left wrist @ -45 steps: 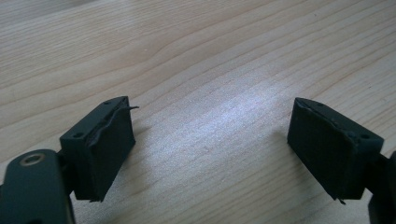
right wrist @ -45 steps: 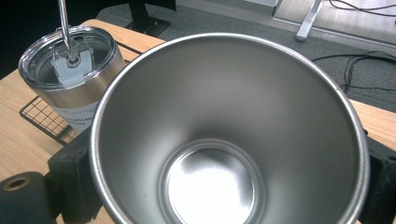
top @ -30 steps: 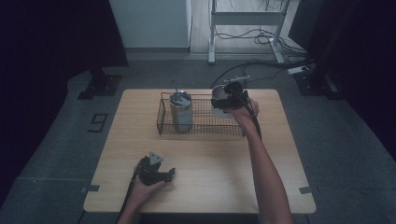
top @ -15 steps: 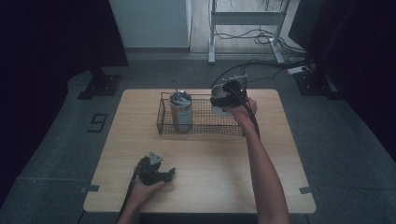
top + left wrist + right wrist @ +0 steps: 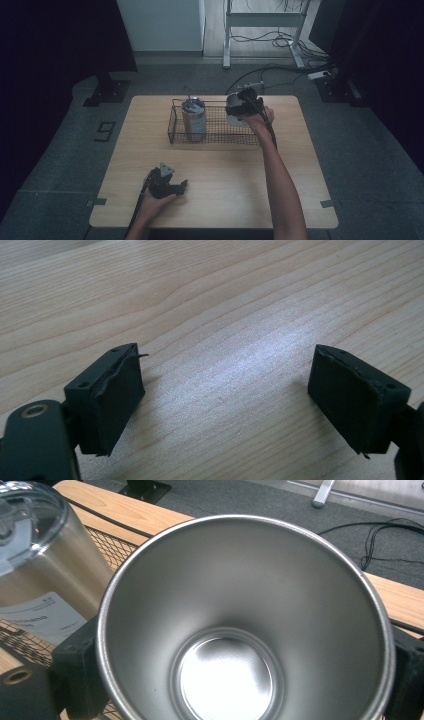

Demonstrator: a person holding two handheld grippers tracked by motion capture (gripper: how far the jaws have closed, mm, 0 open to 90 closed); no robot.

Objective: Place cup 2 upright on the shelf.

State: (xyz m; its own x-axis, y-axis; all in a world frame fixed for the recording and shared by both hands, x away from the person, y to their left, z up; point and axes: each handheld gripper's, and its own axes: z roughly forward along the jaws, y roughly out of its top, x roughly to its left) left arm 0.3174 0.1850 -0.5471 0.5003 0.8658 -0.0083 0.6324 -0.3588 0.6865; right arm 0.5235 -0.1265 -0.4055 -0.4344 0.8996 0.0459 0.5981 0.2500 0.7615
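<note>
Steel cup [image 5: 240, 630] clamped in right gripper [image 5: 245, 107] over wire basket [image 5: 175, 125].

My right fingers [image 5: 75, 675] sit mostly hidden behind the steel cup [image 5: 240, 630], its rim cut off below, and the lidded tumbler's [image 5: 40, 565] label print blurs unreadably.

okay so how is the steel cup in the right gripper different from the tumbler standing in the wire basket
The cup has no lid and its inside is bare; the tumbler wears a clear lid. The cup is clamped in the right gripper; the tumbler stands free in the basket. The tumbler bears a printed label; none shows on the cup. Both are brushed metal.
</note>
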